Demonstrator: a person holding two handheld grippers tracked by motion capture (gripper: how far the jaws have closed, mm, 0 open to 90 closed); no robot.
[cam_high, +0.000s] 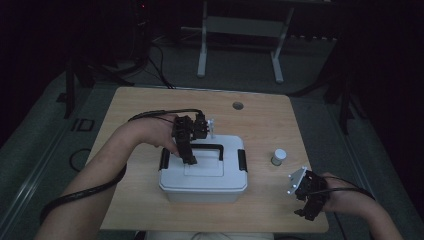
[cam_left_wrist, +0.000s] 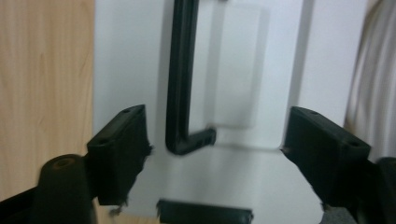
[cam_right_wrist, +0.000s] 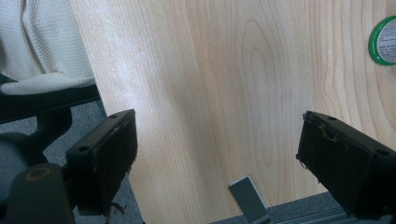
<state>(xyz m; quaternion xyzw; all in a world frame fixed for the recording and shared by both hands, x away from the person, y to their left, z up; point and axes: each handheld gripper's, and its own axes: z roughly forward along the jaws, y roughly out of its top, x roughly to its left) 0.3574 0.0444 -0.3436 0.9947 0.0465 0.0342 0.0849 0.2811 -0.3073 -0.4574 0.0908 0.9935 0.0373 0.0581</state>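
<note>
A white plastic box (cam_high: 204, 177) with a black carry handle (cam_high: 209, 147) and black side latches stands in the middle of the wooden table (cam_high: 140, 107). My left gripper (cam_high: 189, 155) hovers over the lid's left part, open, its jaws straddling the end of the handle (cam_left_wrist: 180, 88) with nothing between them touching. A latch (cam_left_wrist: 204, 215) shows at the lid's (cam_left_wrist: 243, 177) near edge. My right gripper (cam_high: 309, 202) is held open above the table's front right corner, over bare wood (cam_right_wrist: 224, 93).
A small white bottle (cam_high: 279, 157) stands right of the box; its green-rimmed top (cam_right_wrist: 385, 41) shows in the right gripper view. A cable hole (cam_high: 238, 105) sits near the table's far edge. Beyond the table's near edge are a chair (cam_right_wrist: 32, 126) and white cloth (cam_right_wrist: 37, 42).
</note>
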